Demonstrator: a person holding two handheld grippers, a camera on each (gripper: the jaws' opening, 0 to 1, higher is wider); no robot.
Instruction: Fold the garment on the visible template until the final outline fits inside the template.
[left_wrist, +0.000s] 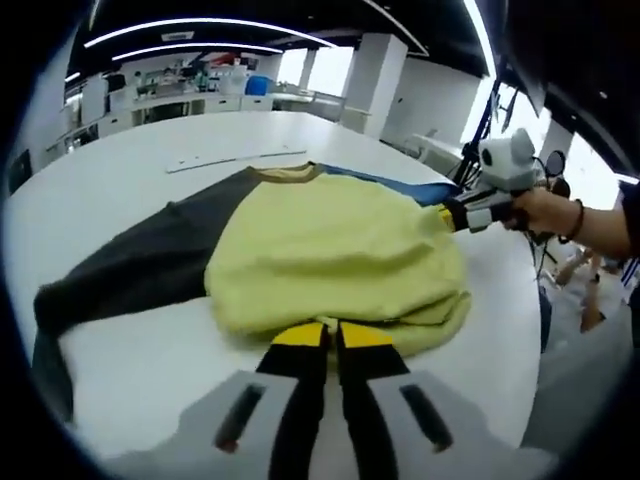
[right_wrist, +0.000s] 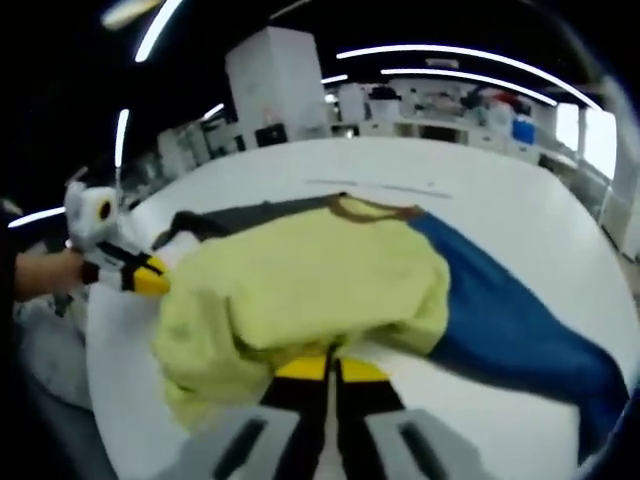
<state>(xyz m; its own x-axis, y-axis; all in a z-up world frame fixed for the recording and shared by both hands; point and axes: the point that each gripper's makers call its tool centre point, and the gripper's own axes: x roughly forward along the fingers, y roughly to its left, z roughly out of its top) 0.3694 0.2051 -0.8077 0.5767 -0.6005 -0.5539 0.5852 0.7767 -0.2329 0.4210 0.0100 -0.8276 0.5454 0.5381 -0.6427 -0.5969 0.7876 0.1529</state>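
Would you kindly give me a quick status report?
Left gripper and right gripper both shut on yellow garment hem. Garment bunched mid-fold, dark sleeve and blue sleeve spread. Nothing obstructing.

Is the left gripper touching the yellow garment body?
Touching: left gripper view shows the left gripper shut on the yellow garment body's hem.

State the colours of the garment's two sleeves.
One sleeve is blue, the other sleeve dark grey; the blue shows best in the right gripper view.

The yellow-bodied garment with one dark grey and one blue sleeve (left_wrist: 330, 255) lay on the white round table (left_wrist: 150, 360), folded bulk just ahead of the left gripper (left_wrist: 331, 335), right gripper (right_wrist: 327, 365) opposite.
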